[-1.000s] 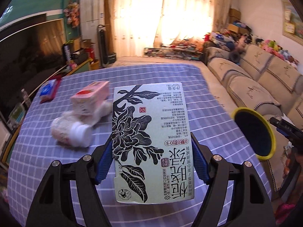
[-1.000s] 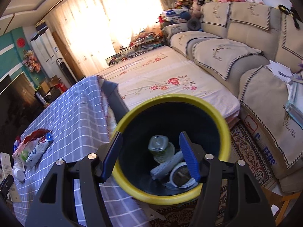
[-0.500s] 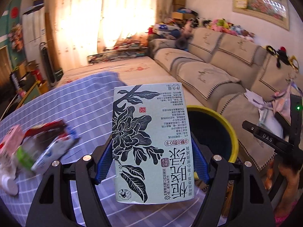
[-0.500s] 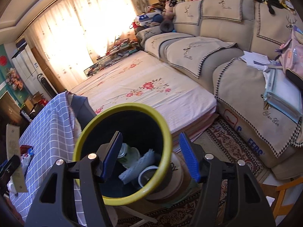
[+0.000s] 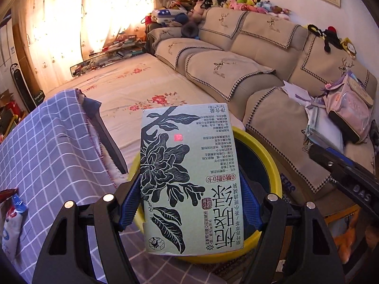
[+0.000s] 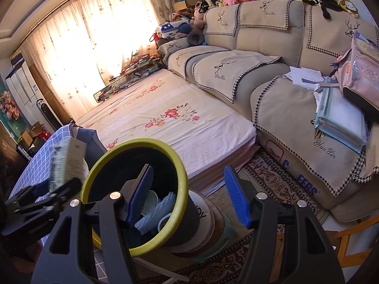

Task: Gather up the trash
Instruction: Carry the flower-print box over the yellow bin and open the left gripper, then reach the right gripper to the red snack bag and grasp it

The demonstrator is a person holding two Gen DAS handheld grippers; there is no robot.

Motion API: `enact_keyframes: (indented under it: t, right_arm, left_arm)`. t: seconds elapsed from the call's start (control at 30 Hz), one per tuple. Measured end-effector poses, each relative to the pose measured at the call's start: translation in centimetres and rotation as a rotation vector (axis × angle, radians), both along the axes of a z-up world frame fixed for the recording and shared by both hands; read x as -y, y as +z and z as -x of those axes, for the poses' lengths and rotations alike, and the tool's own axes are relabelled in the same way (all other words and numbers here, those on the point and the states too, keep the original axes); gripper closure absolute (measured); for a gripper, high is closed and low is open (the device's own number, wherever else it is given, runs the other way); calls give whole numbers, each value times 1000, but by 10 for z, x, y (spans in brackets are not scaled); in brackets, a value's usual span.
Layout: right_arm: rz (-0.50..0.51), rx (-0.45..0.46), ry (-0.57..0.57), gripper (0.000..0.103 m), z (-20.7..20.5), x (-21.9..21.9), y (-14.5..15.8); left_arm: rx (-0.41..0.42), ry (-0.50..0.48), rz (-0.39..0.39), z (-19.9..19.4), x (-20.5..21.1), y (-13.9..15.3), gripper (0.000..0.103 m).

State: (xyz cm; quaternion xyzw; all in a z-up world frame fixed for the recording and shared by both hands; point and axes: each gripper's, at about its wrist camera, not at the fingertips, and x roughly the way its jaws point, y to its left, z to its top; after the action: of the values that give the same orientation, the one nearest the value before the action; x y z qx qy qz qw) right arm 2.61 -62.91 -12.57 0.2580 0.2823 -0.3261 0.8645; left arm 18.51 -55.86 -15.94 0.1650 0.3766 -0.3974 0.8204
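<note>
Tea box, one, pinched upright between the fingers of the left gripper, long axis along the fingers, held above the near rim of the one yellow-rimmed bin. Bin directly ahead and below the box, beside the checked tablecloth. Right gripper spread and empty, just right of the bin. Left clearly nearer for the drop.

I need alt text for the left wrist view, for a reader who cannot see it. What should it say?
The left gripper clamps a pale green tea box with a black flower print, held upright in front of a yellow-rimmed dark trash bin. A table under a blue checked cloth lies at left, a beige sofa behind.
</note>
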Motion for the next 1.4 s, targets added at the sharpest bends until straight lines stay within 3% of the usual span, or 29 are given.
enact_keyframes:
  t: [0.17, 0.37, 0.7, 0.93, 1.03, 1.17, 1.4]
  right_arm:
    - [15, -2, -1, 40, 2, -4, 6]
    - [22, -16, 31, 39, -10, -16, 10]
    - [36, -45, 183, 39, -61, -67, 11]
    - [49, -55, 338, 39, -111, -124, 16]
    - [62, -57, 413, 39, -134, -156, 22]
    - [62, -53, 527, 39, -163, -197, 30]
    - [57, -73, 701, 39, -206, -272, 36]
  left_arm:
    - [-13, 15, 1, -13, -4, -7, 21]
    - [-1, 56, 81, -17, -56, 17, 15]
    - [113, 224, 228, -22, -207, 74, 9]
    - [234, 425, 232, -34, -328, 100, 6]
    - [292, 540, 220, -42, -380, 100, 6]
    - [291, 636, 214, -55, -438, 90, 6]
    - [323, 755, 186, -64, -495, 72, 6]
